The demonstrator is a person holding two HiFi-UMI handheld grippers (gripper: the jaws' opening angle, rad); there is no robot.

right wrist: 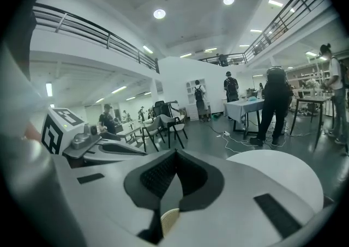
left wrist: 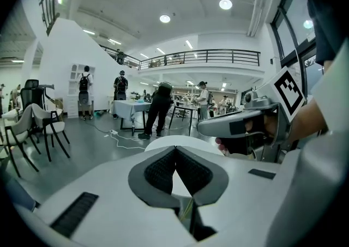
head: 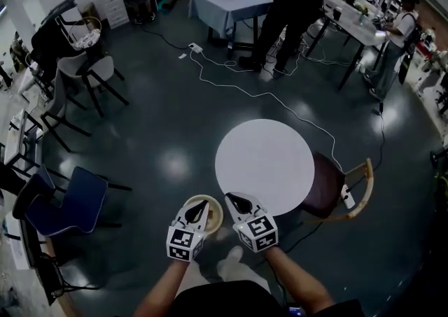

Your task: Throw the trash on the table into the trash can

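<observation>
Hovering side by side at the near edge of the round white surface (head: 264,161), the two tools point forward from the person's forearms. The left hand-held gripper (head: 201,206) hangs directly over the trash can (head: 216,217), a small round bin with a pale woven rim that stands on the dark floor just beside the surface's near-left edge. In the left gripper view its jaws are pressed together at the tips with nothing between them (left wrist: 175,149), and the white surface (left wrist: 163,141) shows beyond them. The right hand-held gripper (head: 238,203) sits just to the right, its tip over the rim of the surface. In the right gripper view its jaws likewise meet at the tips and carry nothing (right wrist: 175,153). Through the gap below them a curve of the trash can's woven rim (right wrist: 169,220) appears, and the surface (right wrist: 278,172) spreads to the right.

Each tool shows in the other's camera: the right one (left wrist: 240,126) and the left one (right wrist: 103,150).

A chair with a maroon seat and wooden arm (head: 329,186) is tucked against the surface's right side. A blue chair (head: 73,203) stands well apart at the left. A white cable (head: 280,102) snakes across the floor towards a cloth-covered table (head: 231,1), where a person in dark clothes (head: 287,11) bends.
</observation>
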